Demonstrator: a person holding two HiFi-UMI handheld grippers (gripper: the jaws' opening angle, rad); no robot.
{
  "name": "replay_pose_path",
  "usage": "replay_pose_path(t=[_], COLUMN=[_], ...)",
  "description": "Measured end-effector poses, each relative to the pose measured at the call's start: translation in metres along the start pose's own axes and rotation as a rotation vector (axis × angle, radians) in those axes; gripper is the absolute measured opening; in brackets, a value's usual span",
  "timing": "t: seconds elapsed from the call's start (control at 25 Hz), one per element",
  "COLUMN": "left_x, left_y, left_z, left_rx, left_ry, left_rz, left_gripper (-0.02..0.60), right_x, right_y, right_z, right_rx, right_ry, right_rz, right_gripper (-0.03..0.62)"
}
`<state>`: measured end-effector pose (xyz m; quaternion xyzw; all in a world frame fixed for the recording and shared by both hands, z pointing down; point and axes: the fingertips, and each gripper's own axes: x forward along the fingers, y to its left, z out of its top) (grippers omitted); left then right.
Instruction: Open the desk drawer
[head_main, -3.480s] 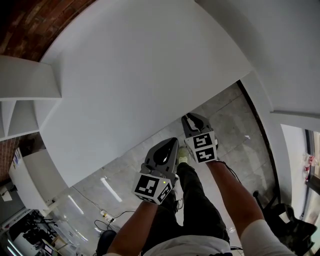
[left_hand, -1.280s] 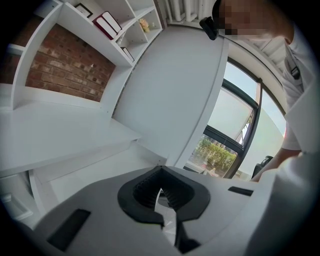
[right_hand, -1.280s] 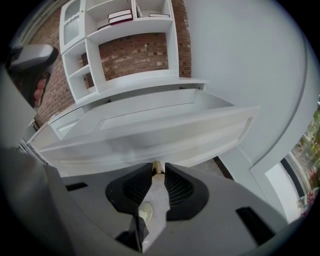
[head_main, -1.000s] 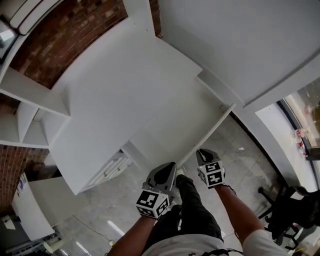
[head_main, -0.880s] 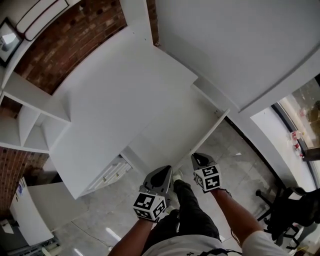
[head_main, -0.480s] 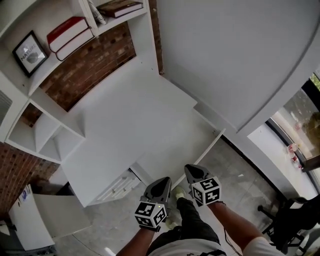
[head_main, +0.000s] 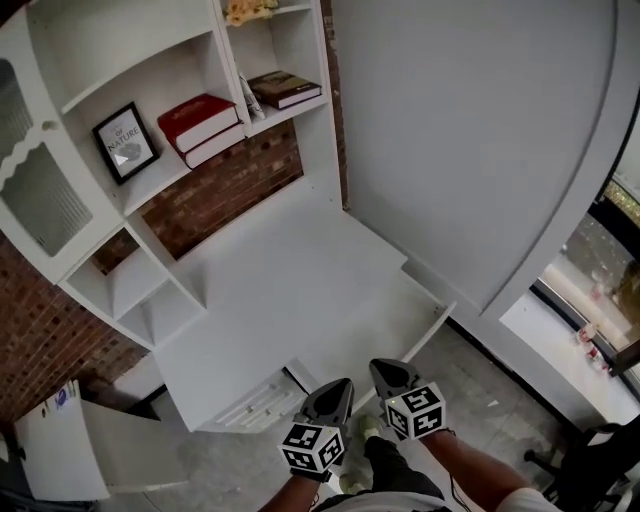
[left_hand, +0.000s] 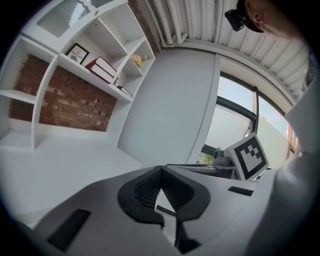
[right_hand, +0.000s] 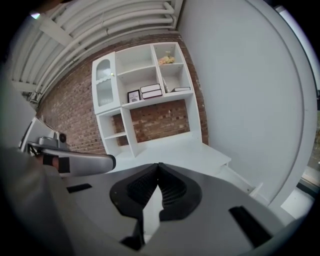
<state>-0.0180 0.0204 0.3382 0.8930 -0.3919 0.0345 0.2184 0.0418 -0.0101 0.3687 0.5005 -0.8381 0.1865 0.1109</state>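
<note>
A white desk stands below a shelf hutch against a brick wall. Its drawer is pulled out under the right half of the top, with the front panel nearest me. It also shows low at the right in the right gripper view, as the drawer. My left gripper and right gripper hang side by side in front of the drawer, apart from it. Both are shut and hold nothing. The tips of the left gripper and of the right gripper meet, with only the desk behind them.
The hutch holds red books, a framed picture and another book. A drawer front with handles sits under the desk's left half. A large white wall panel rises at the right, beside a window sill.
The drawer, not visible in the earliest frame, stands pulled out. Both grippers have lifted away from its front edge. The view has tipped up, bringing the shelves in.
</note>
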Motion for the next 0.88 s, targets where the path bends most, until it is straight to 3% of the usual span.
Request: replay_pose_path(t=[0.36, 0.88], left_x=[-0.032, -0.056], left_y=[-0.014, 0.000], left_z=[0.029, 0.064], left_rx=[0.037, 0.090], left_ry=[-0.077, -0.138], left_rz=[0.016, 0.044], left_gripper=[0.011, 0.011], right_x=[-0.021, -0.018], right_y=[0.049, 0.077], right_z=[0.033, 0.065], right_rx=[-0.046, -0.108], right_ry=[-0.069, -0.128], right_rz=[0.032, 0.046], right_gripper=[0.018, 0.017])
